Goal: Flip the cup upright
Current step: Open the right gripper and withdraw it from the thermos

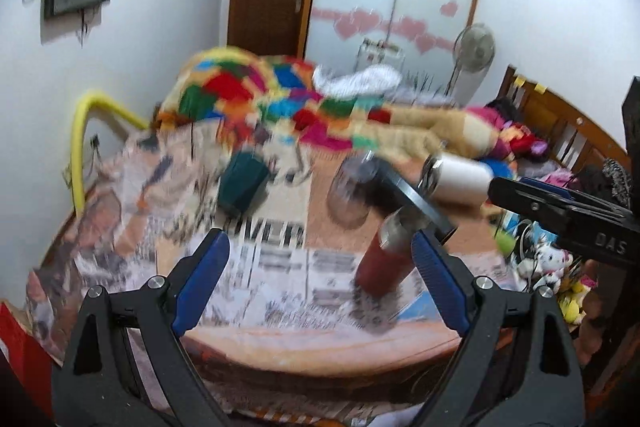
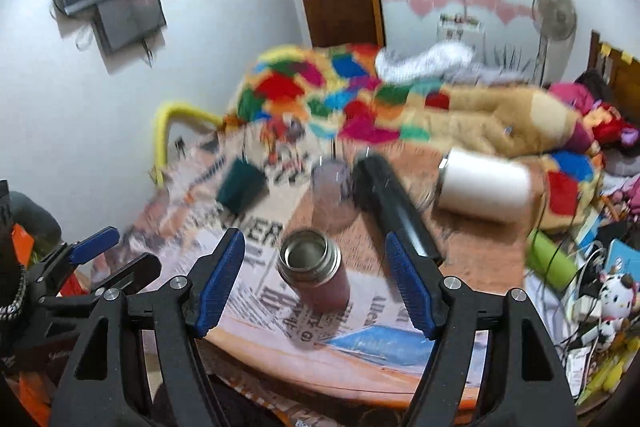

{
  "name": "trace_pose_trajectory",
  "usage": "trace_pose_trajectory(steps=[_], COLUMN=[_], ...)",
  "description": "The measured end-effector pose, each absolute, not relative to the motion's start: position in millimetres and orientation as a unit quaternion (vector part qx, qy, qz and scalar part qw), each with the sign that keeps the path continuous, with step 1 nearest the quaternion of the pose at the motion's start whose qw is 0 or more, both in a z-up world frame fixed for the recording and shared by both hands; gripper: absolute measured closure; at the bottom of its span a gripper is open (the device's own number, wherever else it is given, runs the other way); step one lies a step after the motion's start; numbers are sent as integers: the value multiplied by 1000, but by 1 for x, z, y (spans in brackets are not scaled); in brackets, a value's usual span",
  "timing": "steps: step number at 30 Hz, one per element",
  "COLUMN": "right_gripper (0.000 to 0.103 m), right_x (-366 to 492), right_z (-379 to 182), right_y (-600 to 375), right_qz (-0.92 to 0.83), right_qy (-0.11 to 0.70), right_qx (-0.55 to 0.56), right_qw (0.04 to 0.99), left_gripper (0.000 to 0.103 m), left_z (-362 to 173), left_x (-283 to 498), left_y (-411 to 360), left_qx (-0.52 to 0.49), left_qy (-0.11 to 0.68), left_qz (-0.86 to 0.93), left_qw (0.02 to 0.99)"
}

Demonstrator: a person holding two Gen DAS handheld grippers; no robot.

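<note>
Both grippers hover with jaws apart, holding nothing: left gripper [image 1: 320, 283], right gripper [image 2: 316, 287]. Between the right's fingers the red cup [image 2: 314, 273] stands upright, mouth open, on newspaper [image 2: 280, 231] reading "VER". Beyond lies a white bottle [image 2: 486, 187] on its side.

- The cup [image 2: 314, 273] is a slim flask with a dull red body and a bare steel neck and rim
- It stands upright, its open mouth facing up, with no lid on it; in the right wrist view the steel inside shows empty
- It rests on a sheet of newspaper [image 2: 276, 303] spread over the round wooden table [image 2: 472, 267], toward the near edge
- In the left wrist view the same cup [image 1: 384, 259] appears blurred, red below and steel above, standing on the paper
</note>
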State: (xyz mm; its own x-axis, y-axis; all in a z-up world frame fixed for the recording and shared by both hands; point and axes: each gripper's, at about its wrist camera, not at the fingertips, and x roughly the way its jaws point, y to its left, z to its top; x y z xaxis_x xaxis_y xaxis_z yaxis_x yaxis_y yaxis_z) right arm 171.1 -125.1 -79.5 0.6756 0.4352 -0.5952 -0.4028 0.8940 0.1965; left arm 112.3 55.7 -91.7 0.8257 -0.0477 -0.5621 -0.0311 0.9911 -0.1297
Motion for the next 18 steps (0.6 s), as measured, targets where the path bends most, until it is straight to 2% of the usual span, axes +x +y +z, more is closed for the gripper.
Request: trace_pose_trajectory(steps=[9,14,16,18], right_gripper=[29,27,24,14], right_x=[90,60,51,43], right_z=[-1,11,11,10], right_y=[-165,-167,-165,-164], right_qz=[224,222,218,210], right_qy=[170,121,108,98], right_qx=[54,46,40,34], right_qw=[958,966,969,972], left_gripper=[8,5,0,0], left_z=[-3,18,21,22], left_x=[43,8,-5,-13], left_y=[21,11,9,5], left_qx=[-30,-26,-21,-14], left_qy=[150,98,79,71], left_qz=[-13,-10,-6,2], left_qw=[988,995,997,997])
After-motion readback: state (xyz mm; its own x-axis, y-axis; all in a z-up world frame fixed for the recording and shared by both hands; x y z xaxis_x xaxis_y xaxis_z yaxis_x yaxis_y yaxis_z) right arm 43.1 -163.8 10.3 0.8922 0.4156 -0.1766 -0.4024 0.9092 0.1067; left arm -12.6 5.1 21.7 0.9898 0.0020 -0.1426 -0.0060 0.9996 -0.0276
